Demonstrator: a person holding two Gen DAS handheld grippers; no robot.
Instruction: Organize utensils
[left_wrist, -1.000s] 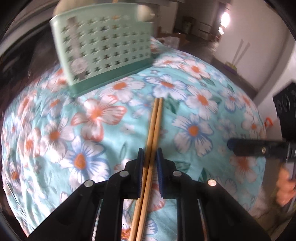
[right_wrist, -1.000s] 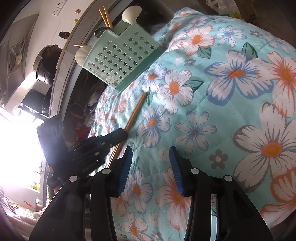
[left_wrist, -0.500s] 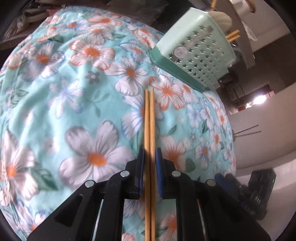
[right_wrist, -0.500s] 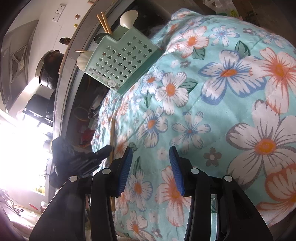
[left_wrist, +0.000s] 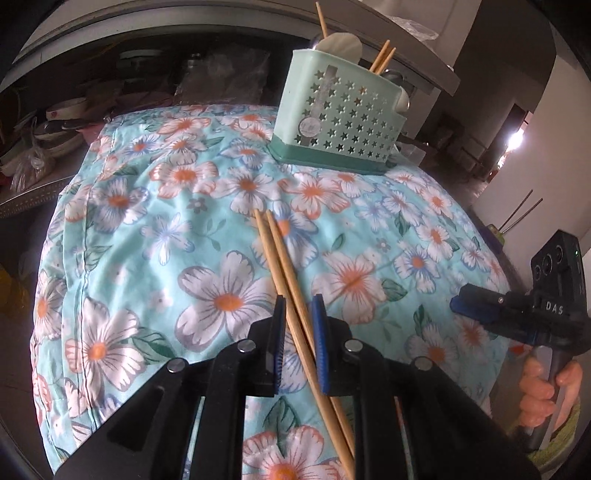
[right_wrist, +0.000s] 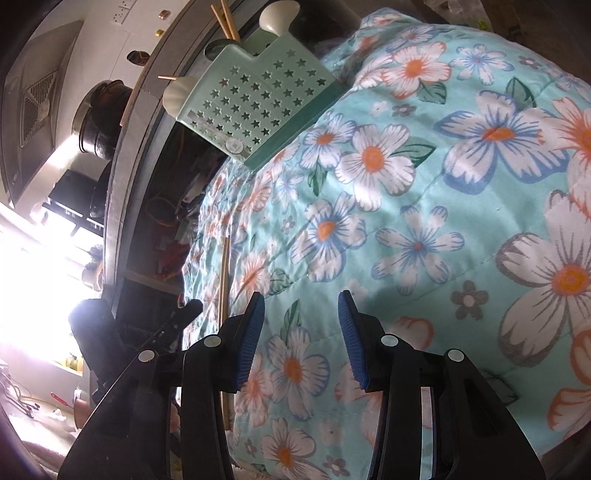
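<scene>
Tabletop (left_wrist: 155, 229), one, draped in floral turquoise cloth. Utensil basket (left_wrist: 340, 122), one, mint green with star perforations, upright at the far edge, holding chopsticks and pale spoons. Left claw (left_wrist: 299, 345), one, nearly closed, pinching one pair of chopsticks (left_wrist: 280, 258); their long axis runs away from the camera, tips aimed toward the basket, clear of it. Right claw (right_wrist: 301, 339), one, half-open and empty, over the cloth, gripped by a hand (left_wrist: 543, 395).
</scene>
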